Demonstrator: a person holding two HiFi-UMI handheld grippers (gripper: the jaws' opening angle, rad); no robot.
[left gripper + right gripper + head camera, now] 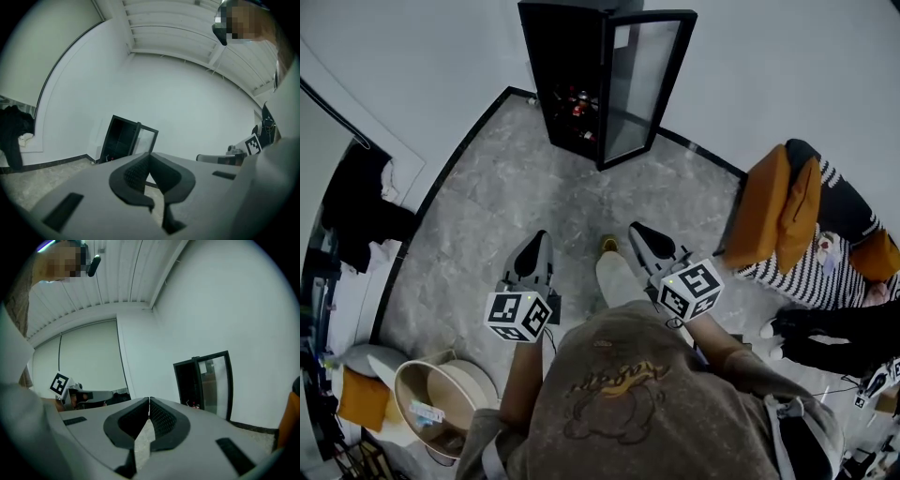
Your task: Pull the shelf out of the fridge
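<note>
Black fridge (581, 84) upright in the corner against the white wall, glass door (639, 89) swung open, well apart from both grippers. Dark inside, with a few small red items (577, 105) low down; shelf itself too dim to make out. Left gripper (538, 240) held low over the grey stone floor (478, 206), jaws closed tip to tip and empty. Right gripper (639, 230) near it, pointed the same way toward the fridge, jaws likewise pressed together with nothing held. Between the two, a pale trouser leg (619, 277) ending in a shoe. Off to the right, orange cushions (778, 211) on a striped seat (811, 272); at lower left, a round beige tub (441, 394).
</note>
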